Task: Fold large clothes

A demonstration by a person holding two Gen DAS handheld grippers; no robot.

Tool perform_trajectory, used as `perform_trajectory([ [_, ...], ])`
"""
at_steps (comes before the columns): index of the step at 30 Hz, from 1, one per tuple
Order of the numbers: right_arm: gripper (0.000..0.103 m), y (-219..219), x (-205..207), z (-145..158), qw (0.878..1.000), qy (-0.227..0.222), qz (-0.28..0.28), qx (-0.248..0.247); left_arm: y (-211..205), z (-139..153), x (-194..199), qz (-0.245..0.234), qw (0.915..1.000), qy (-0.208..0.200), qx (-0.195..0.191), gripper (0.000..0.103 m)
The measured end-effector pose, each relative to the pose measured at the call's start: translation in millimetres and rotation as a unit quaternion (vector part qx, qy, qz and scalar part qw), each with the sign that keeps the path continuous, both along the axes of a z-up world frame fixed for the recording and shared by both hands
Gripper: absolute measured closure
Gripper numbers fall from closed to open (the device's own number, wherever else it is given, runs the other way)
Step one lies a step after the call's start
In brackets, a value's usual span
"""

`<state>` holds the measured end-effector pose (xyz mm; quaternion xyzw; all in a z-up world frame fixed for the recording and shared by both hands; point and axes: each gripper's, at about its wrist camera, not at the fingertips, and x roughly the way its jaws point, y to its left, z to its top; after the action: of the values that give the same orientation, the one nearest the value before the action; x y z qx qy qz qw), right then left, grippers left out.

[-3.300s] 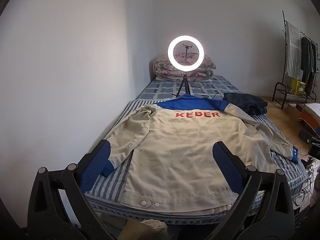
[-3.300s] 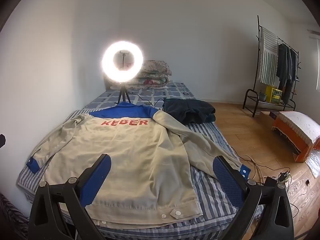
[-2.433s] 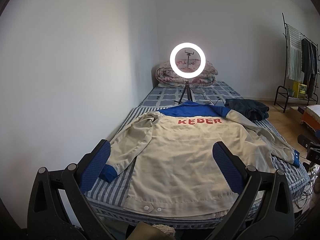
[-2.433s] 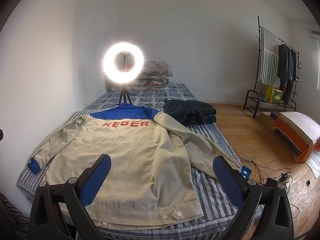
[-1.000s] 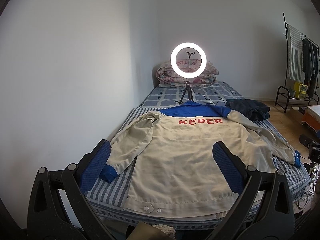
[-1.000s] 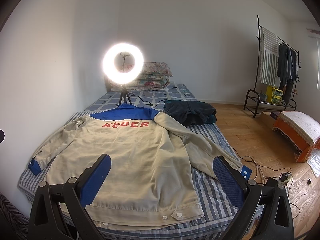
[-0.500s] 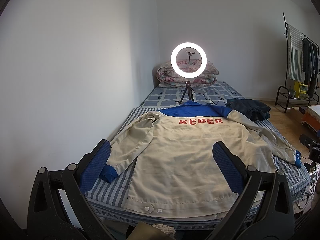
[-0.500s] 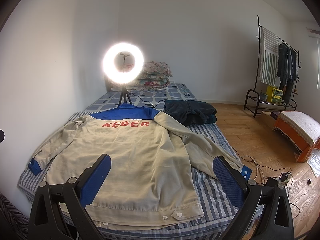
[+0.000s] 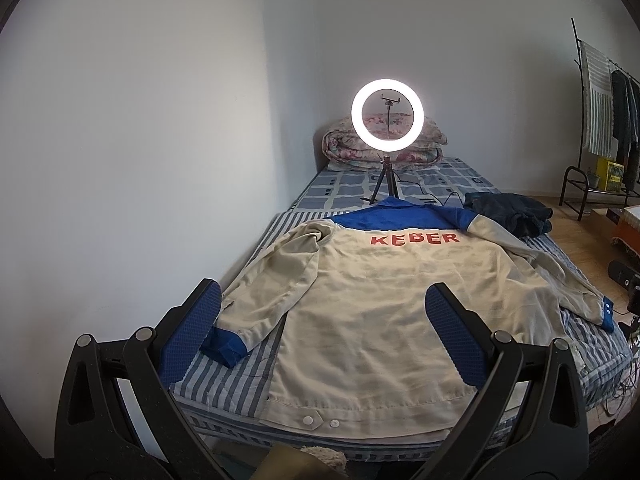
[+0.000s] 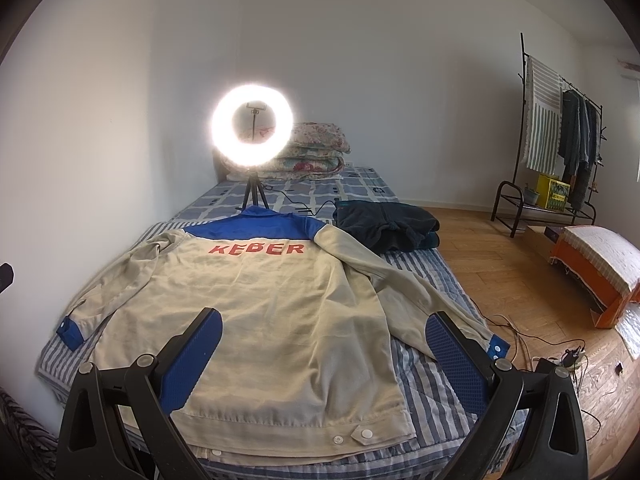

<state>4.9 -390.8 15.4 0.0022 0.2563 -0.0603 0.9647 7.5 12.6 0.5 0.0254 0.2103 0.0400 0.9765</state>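
A big cream jacket [image 9: 384,304] with a blue top part and red letters lies flat, back side up, on the striped bed [image 9: 236,384], with both sleeves spread out to the sides. The left gripper [image 9: 320,320] and the right gripper [image 10: 322,338] hang above the near end of the jacket with their blue pads wide apart and nothing in them. A lit ring light [image 10: 251,123] stands past the collar, and a dark pile [image 10: 386,226], maybe folded clothes, sits by the right sleeve.

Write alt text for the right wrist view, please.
A beige jacket with blue shoulders lies flat, back up, on a striped bed. The open right gripper hovers above its hem; a lit ring light stands behind.
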Motion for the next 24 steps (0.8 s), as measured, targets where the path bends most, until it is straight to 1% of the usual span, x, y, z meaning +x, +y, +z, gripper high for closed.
perform_trajectory([
  [4,0.0,6.1,7.1,-1.4,1.0,0.0,0.0,-0.001,6.1,0.0,5.7,0.005,1.0,-0.003,0.005,0.0],
  [9,0.0,17.0,14.5,1.7,1.0,-0.003,0.008,-0.007,13.2,3.2,10.5,0.009,0.9995,-0.013,0.025,0.0],
  [14,0.0,26.7,23.6,4.2,1.0,-0.002,0.016,-0.01,26.2,5.6,18.3,0.012,0.9992,-0.017,0.033,0.0],
  [17,0.0,34.7,31.2,8.1,1.0,-0.002,0.022,-0.018,34.7,3.1,28.8,0.022,0.9985,-0.013,0.049,0.0],
  [20,0.0,44.2,37.2,10.8,0.999,-0.005,0.024,-0.039,46.6,-2.4,41.1,0.026,0.9974,-0.005,0.066,0.0],
  [22,0.0,53.1,44.1,12.7,0.998,-0.005,0.027,-0.058,57.6,-8.5,51.7,0.033,0.9969,0.005,0.072,0.0],
  [24,0.0,59.5,51.2,15.1,0.997,-0.003,0.036,-0.061,69.1,-14.5,62.0,0.032,0.9967,0.018,0.073,0.0],
])
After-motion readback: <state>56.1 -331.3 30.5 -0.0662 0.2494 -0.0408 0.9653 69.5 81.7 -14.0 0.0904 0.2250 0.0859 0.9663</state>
